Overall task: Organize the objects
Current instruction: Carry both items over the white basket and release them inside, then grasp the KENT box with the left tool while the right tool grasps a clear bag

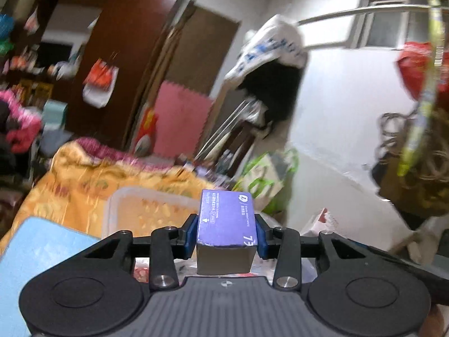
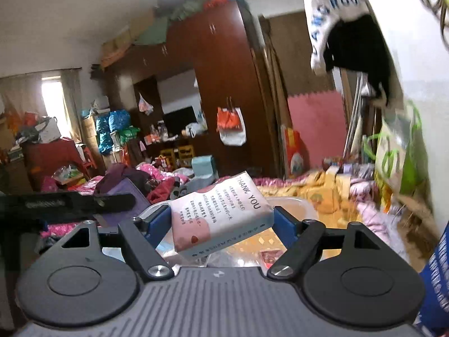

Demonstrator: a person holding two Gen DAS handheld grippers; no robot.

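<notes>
While our left gripper (image 1: 226, 233) clamps the purple box (image 1: 226, 219) and the right gripper (image 2: 221, 221) the white packet (image 2: 220, 216), we should lower both slowly, probably into the clear bin (image 1: 123, 199) ahead.

Motion-blurred hanging bag (image 1: 269, 47), yellow bedding (image 1: 84, 179).

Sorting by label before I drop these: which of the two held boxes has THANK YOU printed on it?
The white-and-pink box in the right gripper, held tilted. The left gripper grips a plain purple box.
</notes>
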